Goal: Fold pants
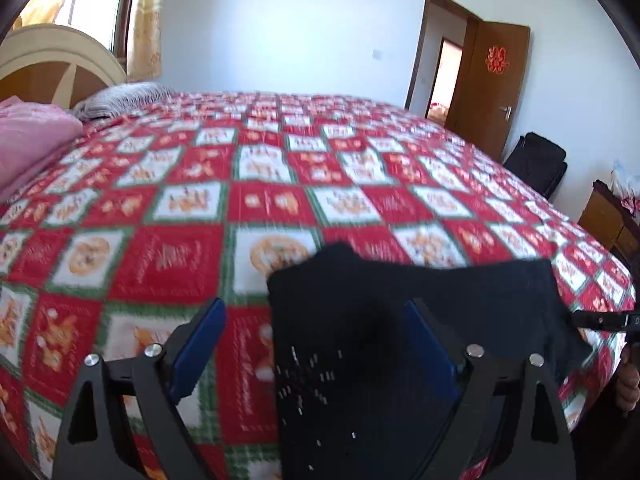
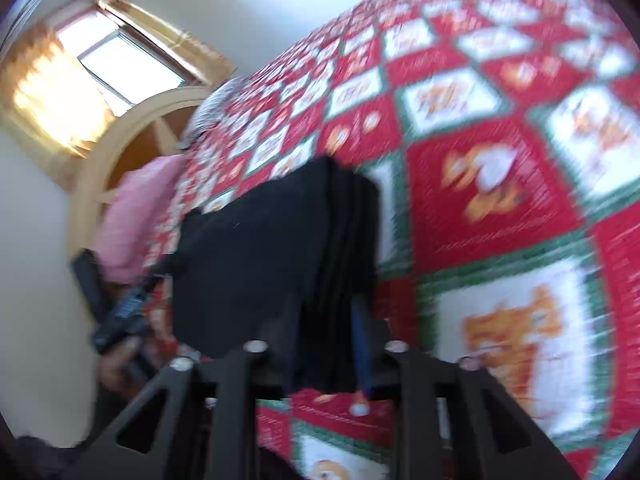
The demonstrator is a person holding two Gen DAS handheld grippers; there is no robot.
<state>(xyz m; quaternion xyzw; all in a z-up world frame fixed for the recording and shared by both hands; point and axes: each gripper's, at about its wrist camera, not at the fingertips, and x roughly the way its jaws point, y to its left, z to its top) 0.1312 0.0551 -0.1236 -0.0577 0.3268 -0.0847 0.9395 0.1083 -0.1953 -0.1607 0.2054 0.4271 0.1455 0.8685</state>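
The pants (image 1: pixel 400 320) lie on the bedspread (image 1: pixel 280 184), partly between the left gripper (image 1: pixel 316 344)'s wide-spread jaws, against its right finger and reaching beyond it to the right, clear of the left finger. Ahead of those jaws stretches the bed; far ahead left sit a pillow (image 1: pixel 120 98) and a folded blanket (image 1: pixel 28 140), before the headboard (image 1: pixel 52 64). The right gripper (image 2: pixel 328 344)'s jaws flank the stacked edge of the pants (whether they touch it is blurred).

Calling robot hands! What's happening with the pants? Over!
Left gripper wide open, pants lying between its fingers. Right gripper clamped on folded pants edge. Bedspread underneath, nothing blocking.
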